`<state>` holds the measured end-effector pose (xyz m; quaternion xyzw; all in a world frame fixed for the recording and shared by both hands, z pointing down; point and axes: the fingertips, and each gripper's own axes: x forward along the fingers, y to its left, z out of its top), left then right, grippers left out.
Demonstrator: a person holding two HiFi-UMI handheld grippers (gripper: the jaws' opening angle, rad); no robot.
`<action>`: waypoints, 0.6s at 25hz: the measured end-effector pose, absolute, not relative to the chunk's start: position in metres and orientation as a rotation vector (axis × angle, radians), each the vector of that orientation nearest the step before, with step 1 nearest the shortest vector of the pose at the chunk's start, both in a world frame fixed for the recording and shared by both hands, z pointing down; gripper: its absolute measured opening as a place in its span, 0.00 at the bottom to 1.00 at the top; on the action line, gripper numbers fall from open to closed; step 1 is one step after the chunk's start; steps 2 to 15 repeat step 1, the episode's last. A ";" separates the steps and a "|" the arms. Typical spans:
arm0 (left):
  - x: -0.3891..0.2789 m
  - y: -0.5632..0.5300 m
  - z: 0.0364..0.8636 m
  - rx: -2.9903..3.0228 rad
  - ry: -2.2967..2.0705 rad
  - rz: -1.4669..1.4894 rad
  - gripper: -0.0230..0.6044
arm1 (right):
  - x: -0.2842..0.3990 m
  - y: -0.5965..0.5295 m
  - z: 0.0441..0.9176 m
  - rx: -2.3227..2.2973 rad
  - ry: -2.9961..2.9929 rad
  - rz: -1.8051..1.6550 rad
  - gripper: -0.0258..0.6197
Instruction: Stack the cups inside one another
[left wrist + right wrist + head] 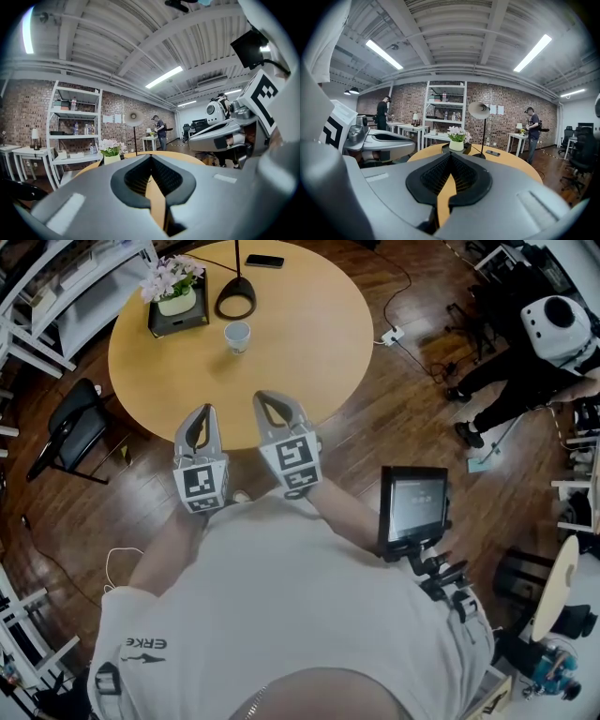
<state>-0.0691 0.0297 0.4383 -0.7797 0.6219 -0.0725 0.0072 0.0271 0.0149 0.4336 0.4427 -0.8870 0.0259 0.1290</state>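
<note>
Small, pale, round cup (237,336) stands left of centre on the round wooden table (309,352), nearer its far edge, beside potted flowers (174,287) and a black lamp base (234,302). My left gripper (203,413) and right gripper (277,401) hover over the near edge, ribbed pads pressed together, empty.

Round wooden table (309,343), upper centre of the head view. On its upper left part: pale pink flowers in a white pot (174,289), standing on a dark square tray (183,322). Just right of the tray, round black lamp base (235,302). Dark phone (264,261) lies flat near the top edge. Black chair (70,427) at left, off the table. White power strip (391,335) on the wood floor, right of the table. Right gripper view: white shelf unit (444,115) against a brick wall (511,112), person (532,126) standing at right
</note>
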 end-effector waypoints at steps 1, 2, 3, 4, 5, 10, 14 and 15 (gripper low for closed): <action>-0.071 0.029 0.438 -2.436 1.949 -0.222 0.04 | 0.026 0.014 0.433 1.287 -2.579 0.073 0.06; -0.071 0.029 0.438 -2.436 1.949 -0.222 0.04 | 0.026 0.014 0.433 1.287 -2.579 0.073 0.06; -0.071 0.029 0.438 -2.436 1.949 -0.222 0.04 | 0.026 0.014 0.433 1.287 -2.579 0.073 0.06; -0.071 0.029 0.438 -2.436 1.949 -0.222 0.04 | 0.026 0.014 0.433 1.287 -2.579 0.073 0.06; -0.071 0.029 0.438 -2.436 1.949 -0.222 0.04 | 0.026 0.014 0.433 1.287 -2.579 0.073 0.06; -0.071 0.029 0.438 -2.436 1.949 -0.222 0.04 | 0.026 0.014 0.433 1.287 -2.579 0.073 0.06; -0.071 0.029 0.438 -2.436 1.949 -0.222 0.04 | 0.026 0.014 0.433 1.287 -2.579 0.073 0.06; -0.071 0.029 0.438 -2.436 1.949 -0.222 0.04 | 0.026 0.014 0.433 1.287 -2.579 0.073 0.06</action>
